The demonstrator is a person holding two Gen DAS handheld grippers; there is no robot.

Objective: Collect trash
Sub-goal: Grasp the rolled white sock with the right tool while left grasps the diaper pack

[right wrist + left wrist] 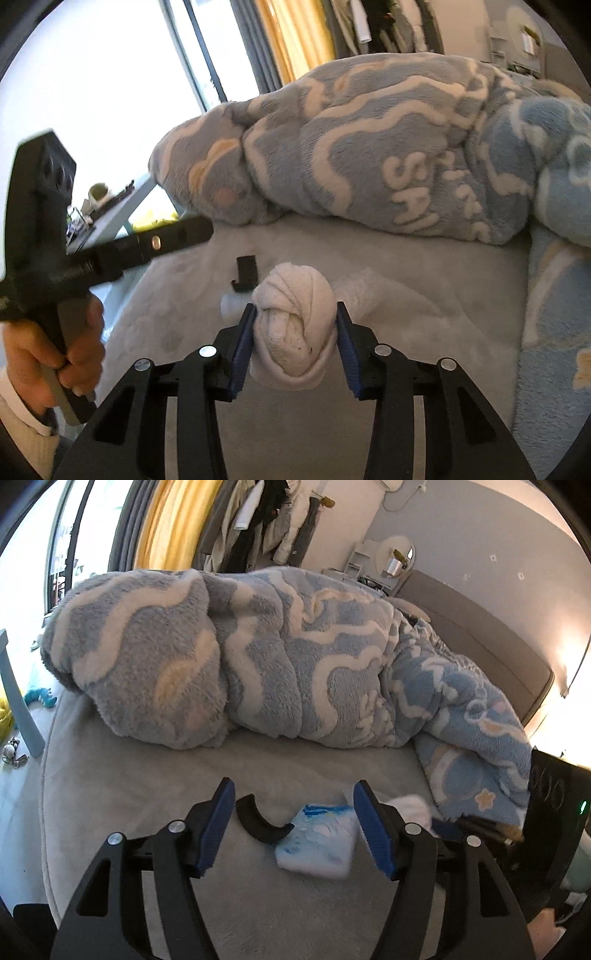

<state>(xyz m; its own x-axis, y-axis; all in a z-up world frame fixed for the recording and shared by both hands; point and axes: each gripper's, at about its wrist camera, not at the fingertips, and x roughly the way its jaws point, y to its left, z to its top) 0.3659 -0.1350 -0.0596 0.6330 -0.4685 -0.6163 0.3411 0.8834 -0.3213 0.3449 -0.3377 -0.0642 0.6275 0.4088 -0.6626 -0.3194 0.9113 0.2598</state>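
At bottom centre of each view, right tongs (295,328) clamping the knotted white sock (293,332) should lift straight off the bed (424,325), while empty, wide-open left tongs (295,827) straddle the blue-white packet (317,843)

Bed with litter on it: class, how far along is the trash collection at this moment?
Done: nothing shows as collected; no bin is in view. In hand: the right gripper is shut on the white sock ball. Left: the left gripper is open over the blue-and-white packet and the black curved piece, both lying loose on the grey bed cover.
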